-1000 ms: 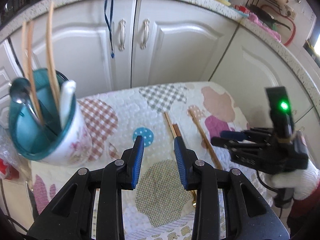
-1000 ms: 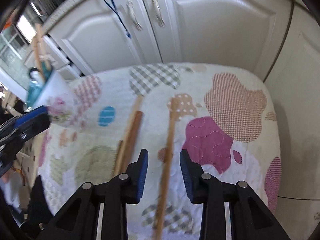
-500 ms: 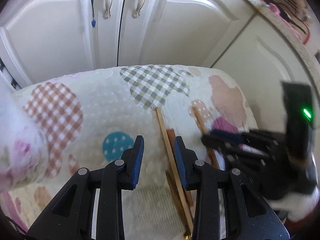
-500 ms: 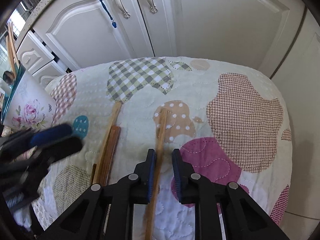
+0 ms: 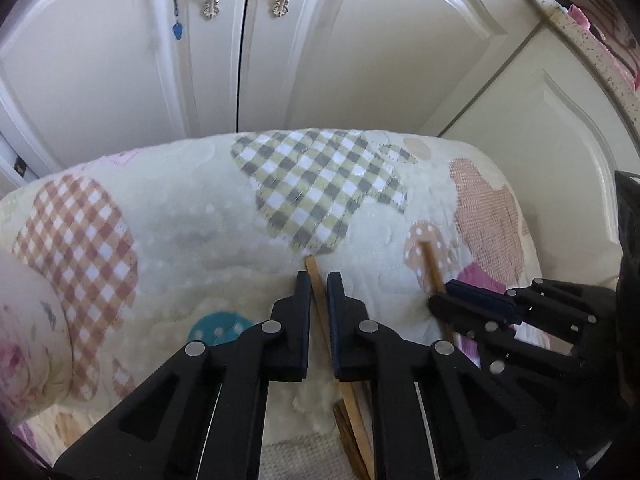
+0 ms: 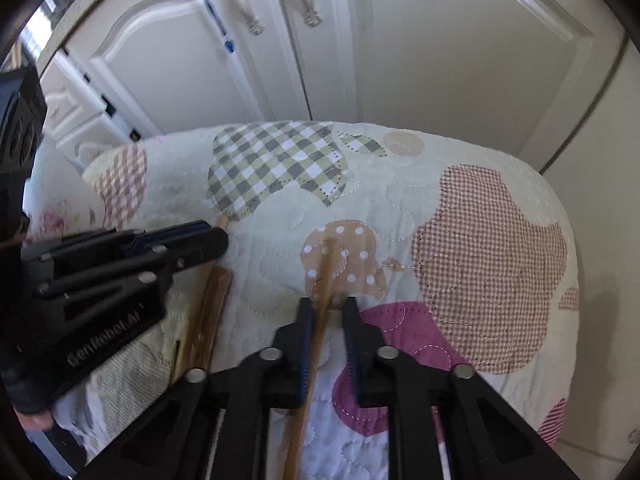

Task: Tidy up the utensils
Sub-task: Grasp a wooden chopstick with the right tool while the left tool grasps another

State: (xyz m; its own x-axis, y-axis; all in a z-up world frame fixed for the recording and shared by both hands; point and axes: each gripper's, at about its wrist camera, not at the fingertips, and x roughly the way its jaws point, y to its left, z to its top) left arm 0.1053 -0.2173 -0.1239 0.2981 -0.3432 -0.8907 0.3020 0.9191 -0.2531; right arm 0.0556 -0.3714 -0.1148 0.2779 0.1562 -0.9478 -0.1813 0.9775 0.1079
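Wooden chopsticks lie on a quilted patchwork cloth [image 5: 180, 220]. My left gripper [image 5: 319, 280] has its jaws narrowed around one pale chopstick [image 5: 314, 270], whose tip pokes out past them. My right gripper [image 6: 327, 306] straddles another chopstick [image 6: 322, 280], which rests against its left pad with a gap to the right pad. Each gripper shows in the other's view: the right one [image 5: 452, 296] on the right, the left one [image 6: 208, 236] on the left. A darker brown stick [image 6: 214, 304] lies beside the left gripper. The floral utensil cup [image 6: 56, 212] is partly visible at far left.
White cabinet doors [image 5: 280, 60] with metal handles stand just behind the cloth. A blue cord [image 5: 176, 20] hangs from the left door. A drawer stack [image 6: 76, 108] is at left. The cloth's far edge curves down in front of the cabinets.
Both grippers moved forward and down onto the chopsticks. The left gripper's jaws narrowed around its chopstick. The right gripper's jaws opened slightly; its chopstick looks blurred.
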